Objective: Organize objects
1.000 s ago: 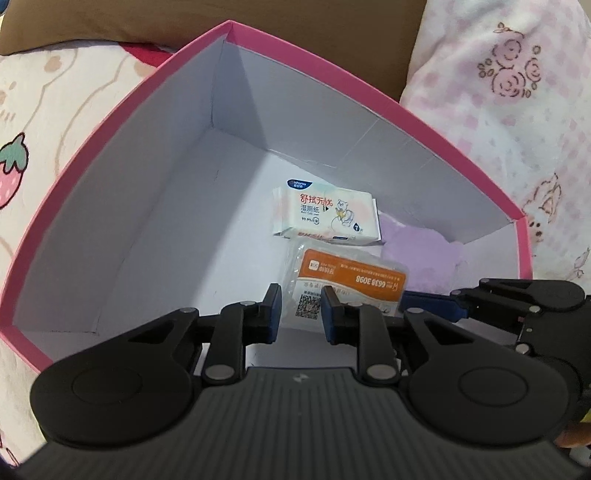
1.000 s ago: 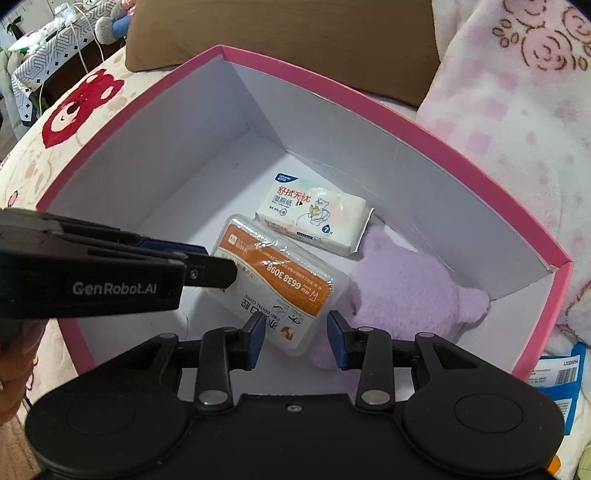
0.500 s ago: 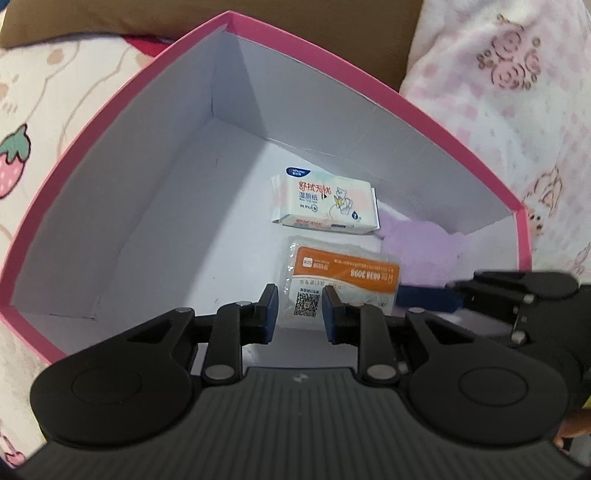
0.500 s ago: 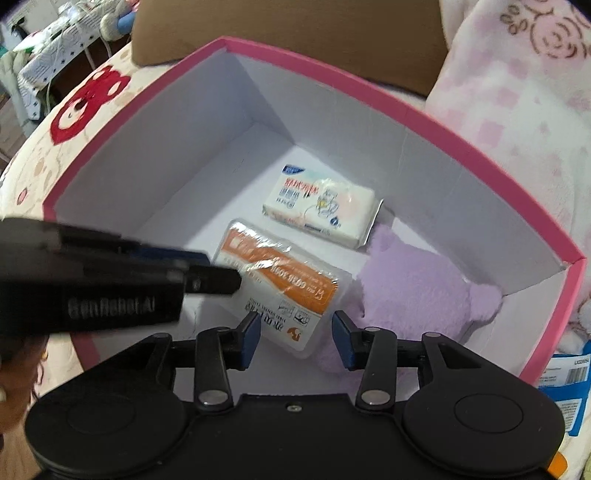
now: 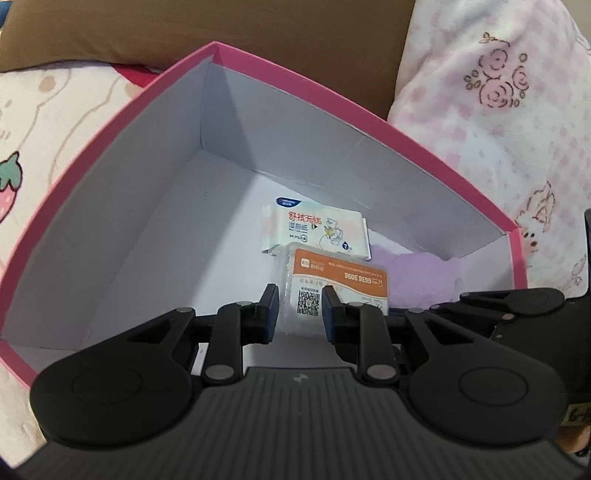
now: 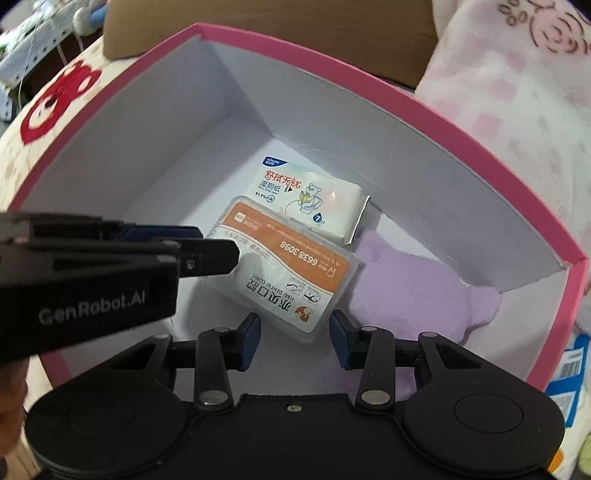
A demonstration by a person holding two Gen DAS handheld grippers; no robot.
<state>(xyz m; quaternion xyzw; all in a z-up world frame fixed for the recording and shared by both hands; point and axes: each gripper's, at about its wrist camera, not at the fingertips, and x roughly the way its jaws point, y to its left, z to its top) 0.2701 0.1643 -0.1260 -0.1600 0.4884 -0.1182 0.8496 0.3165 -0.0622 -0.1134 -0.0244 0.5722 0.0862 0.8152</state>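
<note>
A pink-rimmed box (image 5: 110, 110) (image 6: 461, 110) with a white inside holds a white wet-wipe pack (image 5: 314, 229) (image 6: 306, 195), a clear case with an orange label (image 5: 338, 280) (image 6: 284, 266) and a purple plush toy (image 5: 417, 273) (image 6: 413, 291). My left gripper (image 5: 297, 314) is open and empty above the near side of the box, just short of the orange case. My right gripper (image 6: 293, 339) is open and empty, its jaws on either side of the case's near corner. The left gripper also shows in the right wrist view (image 6: 207, 251).
The box sits on a bed with a strawberry-print sheet (image 5: 44, 122). A pink floral blanket (image 5: 498, 110) (image 6: 517, 74) lies to the right and a brown pillow (image 5: 184, 33) behind. A blue-and-white barcoded pack (image 6: 569, 376) lies outside the box at right.
Both grippers have drawn back and up from the box's contents. The right gripper's jaws have opened wider. The objects in the box have not moved.
</note>
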